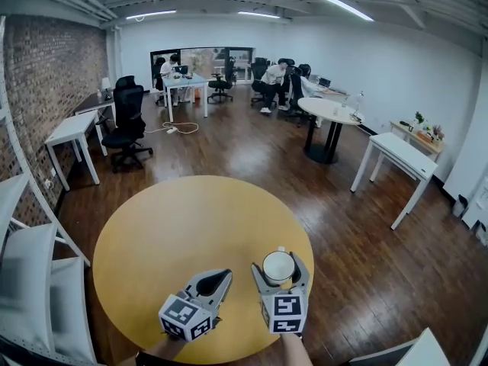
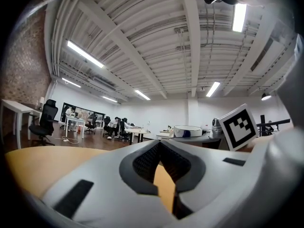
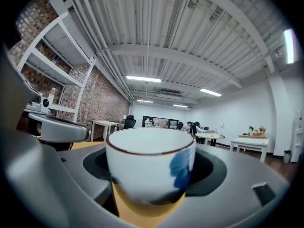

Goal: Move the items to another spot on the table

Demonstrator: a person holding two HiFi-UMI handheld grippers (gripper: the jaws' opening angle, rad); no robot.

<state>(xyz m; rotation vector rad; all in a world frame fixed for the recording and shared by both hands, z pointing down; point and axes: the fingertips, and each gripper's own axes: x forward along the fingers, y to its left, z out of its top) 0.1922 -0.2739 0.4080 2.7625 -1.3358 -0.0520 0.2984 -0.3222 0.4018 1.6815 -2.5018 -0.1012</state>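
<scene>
1. Right jaws: my right gripper [image 1: 279,268] is clamped on the cup [image 3: 145,163], one jaw on each side of its white wall. The cup stands upright. It has a brown rim and a blue mark on the side facing the right gripper view.

2. Left jaws: my left gripper [image 2: 159,145] has its jaws together at the tips, with nothing between them. Only the yellow surface shows through the gap behind the tips.

3. Position: in the head view both grippers sit over the near edge of the round table [image 1: 183,227], just beside each other, with the cup on the right-hand side of that edge. I cannot tell whether the cup's base is on the table or lifted clear of it.

4. Progress: I judge the grasp to be made. Carrying the cup to another spot and releasing it there are not yet done. The cup is the only item I can see on the table.
</scene>
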